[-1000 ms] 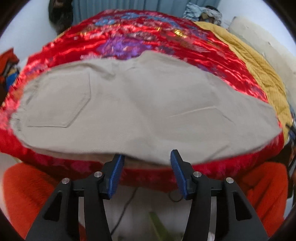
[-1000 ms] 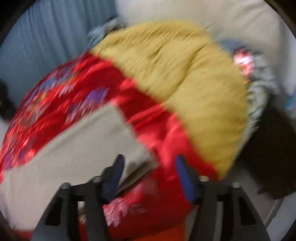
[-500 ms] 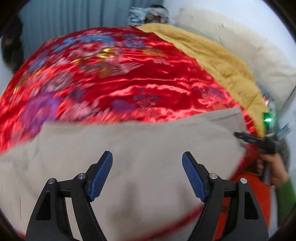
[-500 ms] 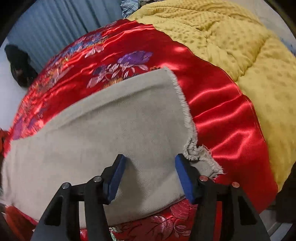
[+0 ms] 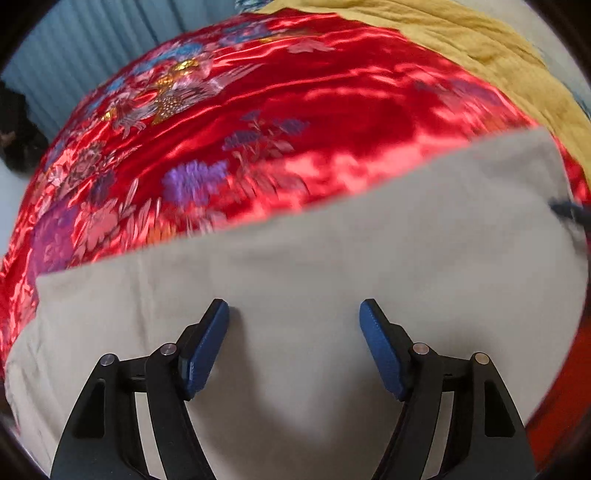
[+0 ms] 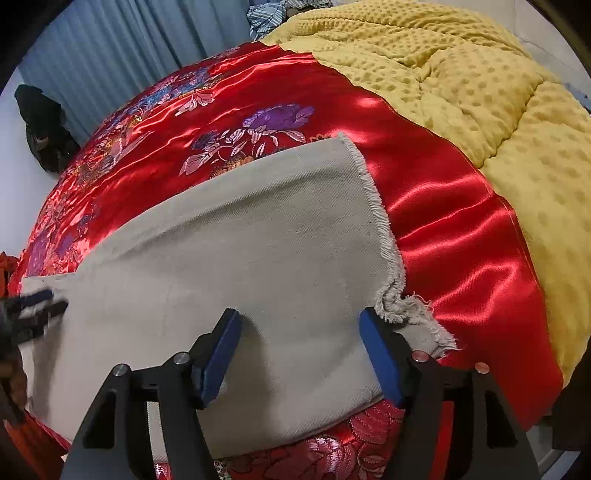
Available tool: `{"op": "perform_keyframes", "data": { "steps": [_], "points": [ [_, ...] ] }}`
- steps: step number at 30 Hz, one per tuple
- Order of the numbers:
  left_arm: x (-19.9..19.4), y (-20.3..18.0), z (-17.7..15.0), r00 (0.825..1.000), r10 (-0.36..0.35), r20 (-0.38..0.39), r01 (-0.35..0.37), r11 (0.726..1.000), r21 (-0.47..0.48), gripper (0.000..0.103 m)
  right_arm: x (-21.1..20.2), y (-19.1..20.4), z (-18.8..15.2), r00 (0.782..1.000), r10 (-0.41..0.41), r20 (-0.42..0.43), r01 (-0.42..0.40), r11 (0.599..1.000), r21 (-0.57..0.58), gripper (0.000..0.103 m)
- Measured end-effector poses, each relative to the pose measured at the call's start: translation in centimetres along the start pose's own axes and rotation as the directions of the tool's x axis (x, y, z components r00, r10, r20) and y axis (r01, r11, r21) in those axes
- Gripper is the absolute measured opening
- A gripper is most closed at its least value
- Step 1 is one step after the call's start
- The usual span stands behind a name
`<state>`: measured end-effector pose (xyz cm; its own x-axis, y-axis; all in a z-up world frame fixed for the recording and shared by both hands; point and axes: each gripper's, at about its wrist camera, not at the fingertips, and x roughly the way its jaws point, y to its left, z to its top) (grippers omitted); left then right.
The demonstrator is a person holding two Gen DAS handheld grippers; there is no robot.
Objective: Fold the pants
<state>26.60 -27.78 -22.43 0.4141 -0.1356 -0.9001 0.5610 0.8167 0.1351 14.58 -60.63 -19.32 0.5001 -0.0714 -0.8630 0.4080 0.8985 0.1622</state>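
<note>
a: where are the pants (image 6: 236, 258)?
b: flat on the red bedspread (image 6: 443, 206), frayed hem at right, open satin beyond.
a: the grippers?
b: left hand-held gripper (image 5: 293, 314) and right hand-held gripper (image 6: 300, 321) both spread apart over the cloth.

One pair of beige pants (image 6: 236, 254) lies on one red satin cover (image 6: 454, 221), beside one yellow blanket (image 6: 480, 92). Two grippers show, the left (image 5: 294, 314) and the right (image 6: 300, 321), each with two blue pads (image 5: 207, 347) (image 6: 219, 354), four pads in all. One blue curtain (image 6: 122, 51) hangs behind, with one dark bundle (image 6: 44, 129) and one pile of striped cloth (image 6: 273, 11).
</note>
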Motion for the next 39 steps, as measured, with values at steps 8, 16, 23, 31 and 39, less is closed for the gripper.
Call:
{"op": "perform_keyframes", "data": {
  "steps": [8,16,23,31,39],
  "points": [
    [-3.3,-3.3,-6.0,0.998,-0.002,0.061,-0.001,0.999,0.043,0.076,-0.1,0.0,-0.1,1.0,0.01,0.006,-0.01,1.0,0.006,0.069],
    [-6.4,-4.3,-7.6,0.995,-0.07,0.075,0.061,0.992,0.114,0.075,-0.1,-0.2,-0.1,1.0,0.018,0.008,-0.018,1.0,0.012,0.069],
    [-8.2,0.6,-3.9,0.985,-0.052,0.166,0.063,0.996,-0.058,0.085,-0.1,-0.2,-0.1,1.0,0.017,0.009,-0.017,1.0,0.012,0.069],
    [-3.5,-2.0,-5.4,0.998,-0.026,0.062,0.023,0.998,0.05,0.078,-1.4,0.5,0.1,0.998,-0.048,0.048,0.048,0.999,0.005,0.065],
    [-4.8,0.9,1.1,0.963,-0.011,0.271,0.045,0.992,-0.121,0.098,-2.4,3.0,9.6,0.97,-0.132,0.207,0.174,0.964,-0.203,0.086]
  ]
}}
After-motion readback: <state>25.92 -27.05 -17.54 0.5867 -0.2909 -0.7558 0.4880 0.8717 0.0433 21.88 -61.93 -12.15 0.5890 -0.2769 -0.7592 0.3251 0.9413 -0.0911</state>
